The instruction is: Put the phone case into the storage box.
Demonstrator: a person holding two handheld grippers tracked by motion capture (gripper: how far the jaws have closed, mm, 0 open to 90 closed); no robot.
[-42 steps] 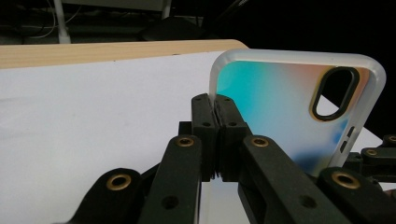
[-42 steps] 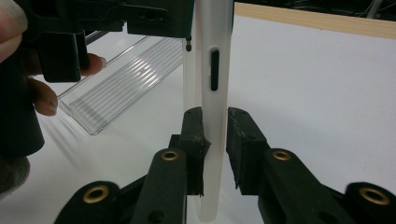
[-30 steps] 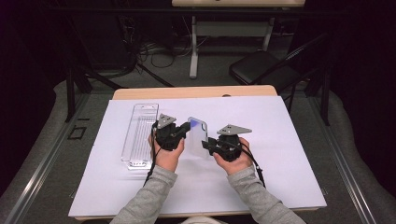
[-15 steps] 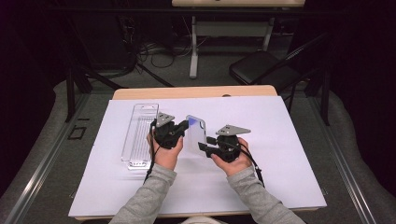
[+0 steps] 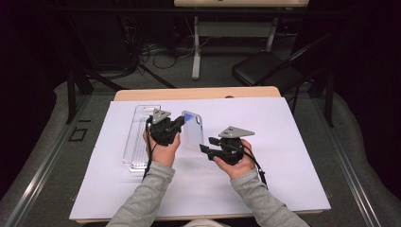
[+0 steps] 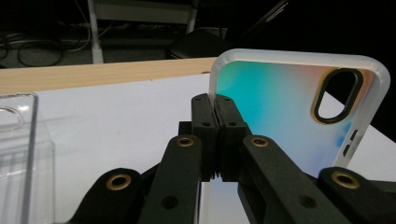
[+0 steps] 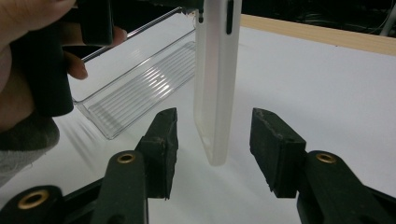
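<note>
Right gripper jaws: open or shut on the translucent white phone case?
Open: right gripper jaws, just opening, flank the translucent white phone case with gaps.

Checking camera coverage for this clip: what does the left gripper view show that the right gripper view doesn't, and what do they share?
Left gripper view: the phone case's colourful back with its oval camera cutout, and the left tool shut on the case's edge.

Right gripper view: the case edge-on, its lower end hanging between the right tool's open jaws, which have just been opening and do not touch it; also the hand holding the left tool.

Both: the phone case, the clear plastic tray, the white sheet on the table.
</note>
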